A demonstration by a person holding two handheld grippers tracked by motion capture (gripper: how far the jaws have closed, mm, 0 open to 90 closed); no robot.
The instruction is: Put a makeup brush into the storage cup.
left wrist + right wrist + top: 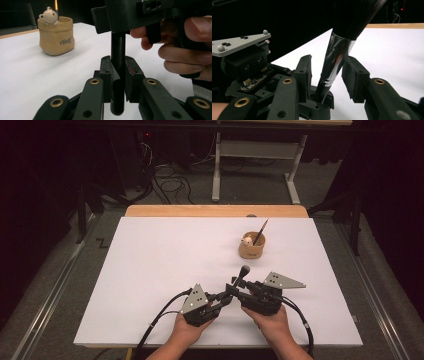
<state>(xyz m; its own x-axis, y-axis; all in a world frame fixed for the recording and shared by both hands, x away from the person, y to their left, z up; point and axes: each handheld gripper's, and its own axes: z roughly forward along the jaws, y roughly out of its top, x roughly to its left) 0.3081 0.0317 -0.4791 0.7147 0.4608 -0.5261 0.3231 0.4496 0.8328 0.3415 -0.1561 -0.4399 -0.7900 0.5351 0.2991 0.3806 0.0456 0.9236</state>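
While my left gripper (117,82) stays out of the reckoning only in that it is already clamped shut on the black handle of the makeup brush (242,275), the brush stands nearly upright at the near middle of the white board (150,260), bristles on top. My right gripper (328,75) straddles the silver ferrule with its pads spread: one pad looks close against the metal, the other clearly apart, so I judge it not yet gripping. Since the long axis runs up between those fingers, closing squarely should take it; the holder cup (252,246) sits farther back to the right.
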